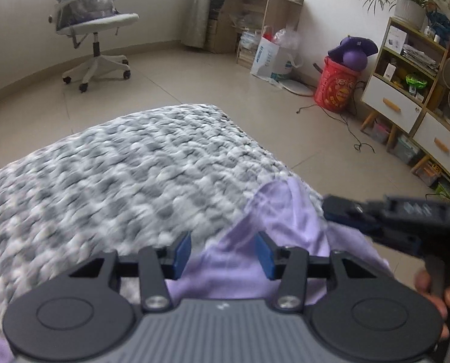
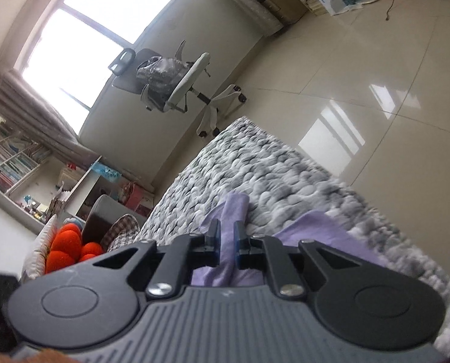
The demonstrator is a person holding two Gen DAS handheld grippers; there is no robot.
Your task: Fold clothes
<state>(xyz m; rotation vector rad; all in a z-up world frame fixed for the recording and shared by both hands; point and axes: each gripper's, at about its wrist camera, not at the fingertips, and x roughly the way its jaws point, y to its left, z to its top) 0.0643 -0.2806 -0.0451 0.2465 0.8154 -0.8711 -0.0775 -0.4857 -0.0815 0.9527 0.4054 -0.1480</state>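
Over grey blanket (image 1: 119,175), left tongs (image 1: 223,252) agape above lilac garment (image 1: 288,220), right tongs (image 2: 227,246) pinching it

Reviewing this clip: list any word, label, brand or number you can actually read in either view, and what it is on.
None can be read.
White paper bag: blue print, too blurred.
Red bucket: yellow pattern or characters, illegible.
Boxes on the shelf unit: print too small.
Book spines on the bookshelf: too small.

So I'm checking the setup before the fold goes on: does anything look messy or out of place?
The lilac cotton garment lies bunched at the edge of the grey-and-white knitted blanket, not spread flat. The right gripper pinches a twisted fold of it; the left gripper is open above it. A loose black cable trails over the floor.
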